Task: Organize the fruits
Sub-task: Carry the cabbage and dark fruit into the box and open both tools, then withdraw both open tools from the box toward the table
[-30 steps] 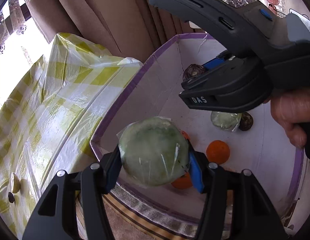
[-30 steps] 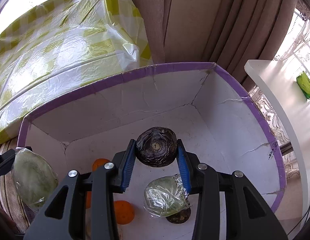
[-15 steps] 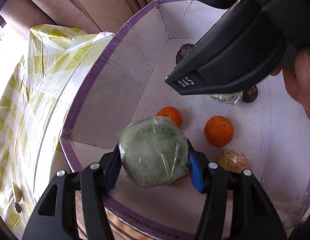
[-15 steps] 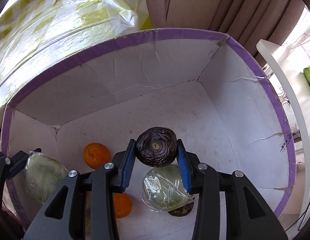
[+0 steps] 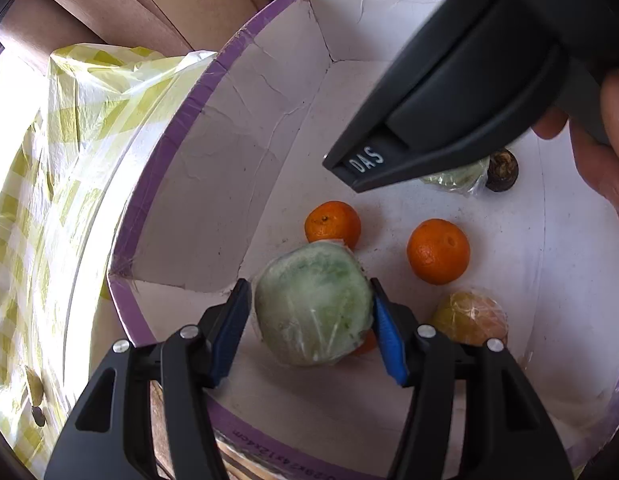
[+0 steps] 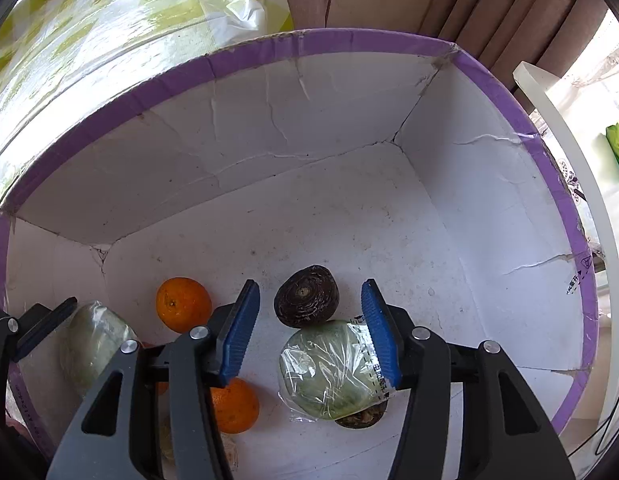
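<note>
- Large white box (image 6: 349,200) with purple-taped rim, walls cracked, filling both views; beside it on the far left, a table under yellow-checked plastic cover (image 5: 49,200).
- Left gripper (image 5: 309,320) low over the near left corner of the box, clenched on a green fruit wrapped in clear film (image 5: 313,304); same fruit seen at the left edge of the right wrist view.
- Right gripper (image 6: 307,328) pointing steeply down into the box, jaws just opened and released, blue pads clear of everything.
- Dark brown ridged fruit (image 6: 306,302) between those open pads, touching neither, near or on the box floor; cannot tell which.
- Second film-wrapped green fruit (image 6: 333,372) on the floor just near of the dark one, partly covering another dark fruit (image 6: 361,418).
- Two oranges (image 5: 332,224) (image 5: 438,251) on the floor, apart from each other.
- Wrapped orange-yellow fruit (image 5: 469,318) near the right finger of the left gripper.
- Hand (image 5: 605,160) on the right gripper's handle, far right.
</note>
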Demonstrator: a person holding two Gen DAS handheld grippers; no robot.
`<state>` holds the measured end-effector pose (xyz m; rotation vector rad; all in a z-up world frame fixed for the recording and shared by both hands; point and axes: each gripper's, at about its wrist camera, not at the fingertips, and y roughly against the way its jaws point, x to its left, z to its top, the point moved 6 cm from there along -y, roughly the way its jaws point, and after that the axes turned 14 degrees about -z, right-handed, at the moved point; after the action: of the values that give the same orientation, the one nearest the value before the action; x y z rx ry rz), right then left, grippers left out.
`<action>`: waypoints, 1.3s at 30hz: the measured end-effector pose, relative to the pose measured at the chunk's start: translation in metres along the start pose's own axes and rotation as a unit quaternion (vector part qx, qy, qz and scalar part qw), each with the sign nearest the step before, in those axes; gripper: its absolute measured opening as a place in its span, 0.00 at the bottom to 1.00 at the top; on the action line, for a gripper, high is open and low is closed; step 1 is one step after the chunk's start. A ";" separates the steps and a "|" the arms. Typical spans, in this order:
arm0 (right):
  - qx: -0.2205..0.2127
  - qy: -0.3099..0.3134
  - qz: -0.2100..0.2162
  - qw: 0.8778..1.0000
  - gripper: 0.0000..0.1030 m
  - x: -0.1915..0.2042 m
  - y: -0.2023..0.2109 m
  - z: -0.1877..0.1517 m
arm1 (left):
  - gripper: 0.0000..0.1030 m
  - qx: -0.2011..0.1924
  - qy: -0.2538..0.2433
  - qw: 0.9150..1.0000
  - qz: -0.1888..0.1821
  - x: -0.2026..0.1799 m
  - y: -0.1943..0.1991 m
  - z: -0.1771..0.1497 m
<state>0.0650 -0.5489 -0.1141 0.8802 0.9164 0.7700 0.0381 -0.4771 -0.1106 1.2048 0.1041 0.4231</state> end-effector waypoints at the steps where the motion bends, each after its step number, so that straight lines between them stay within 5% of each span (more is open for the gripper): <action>1: 0.000 0.000 0.000 1.000 0.50 0.000 0.000 0.001 | 0.57 0.000 0.000 1.000 0.000 0.000 0.000 0.000; 5: -0.004 -0.003 0.002 1.000 0.62 0.003 0.002 0.002 | 0.58 -0.002 0.001 1.000 0.000 -0.003 0.002 -0.001; 13: -0.019 -0.011 0.002 1.000 0.70 -0.006 0.014 0.003 | 0.63 -0.012 -0.001 1.000 -0.009 -0.004 0.004 -0.002; 19: -0.030 -0.022 0.004 0.999 0.74 -0.011 0.021 0.008 | 0.75 -0.053 -0.005 0.999 -0.007 -0.004 0.020 -0.001; 27: -0.059 -0.050 0.010 0.997 0.77 -0.028 0.035 0.010 | 0.79 -0.104 0.008 0.994 0.010 0.003 0.044 -0.003; 34: -0.088 -0.077 0.010 0.993 0.79 -0.035 0.058 0.008 | 0.79 -0.167 0.065 0.984 0.012 0.021 0.077 -0.004; 39: -0.119 -0.105 0.011 0.987 0.79 -0.050 0.072 0.015 | 0.79 -0.219 0.138 0.966 -0.010 0.051 0.102 -0.011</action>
<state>0.0450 -0.5646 -0.0292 0.7452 0.6151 0.7719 0.0546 -0.4186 -0.0133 0.7052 0.2491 0.5625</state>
